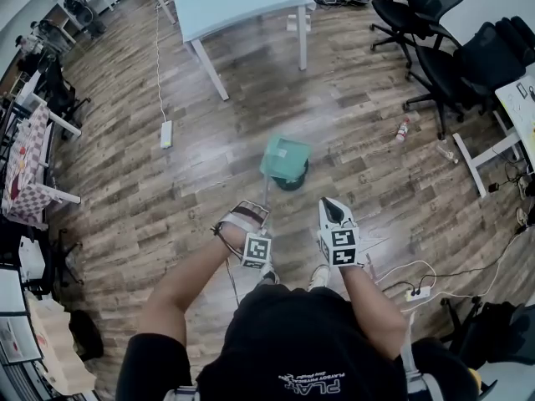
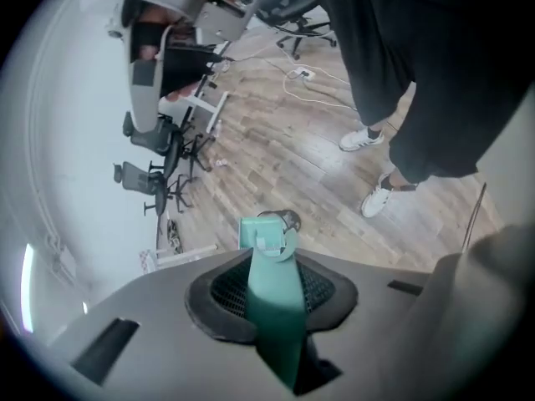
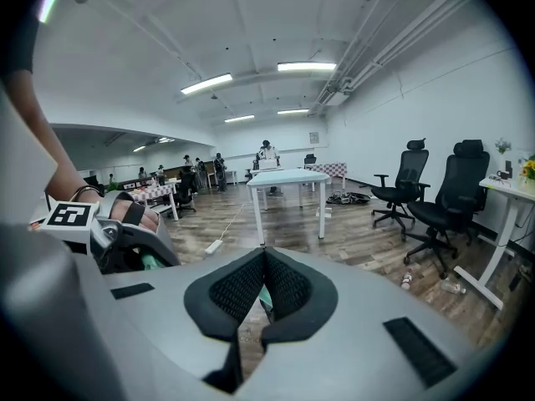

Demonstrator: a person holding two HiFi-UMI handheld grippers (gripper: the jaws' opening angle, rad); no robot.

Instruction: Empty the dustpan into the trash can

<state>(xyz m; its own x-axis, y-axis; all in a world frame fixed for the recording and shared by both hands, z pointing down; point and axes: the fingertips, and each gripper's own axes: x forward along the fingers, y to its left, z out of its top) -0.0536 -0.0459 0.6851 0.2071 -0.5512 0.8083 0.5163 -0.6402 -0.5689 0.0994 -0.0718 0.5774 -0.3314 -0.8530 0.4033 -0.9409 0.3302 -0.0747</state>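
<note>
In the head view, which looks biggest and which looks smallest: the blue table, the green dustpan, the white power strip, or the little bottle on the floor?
1. table, by far the biggest
2. dustpan
3. power strip and bottle: both small and look about alike, so I won't rank them.

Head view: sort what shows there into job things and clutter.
Job:
- dustpan, held by the left gripper
- trash can, partly hidden behind it

Clutter:
- table
- chairs
- power strip
- bottle
</note>
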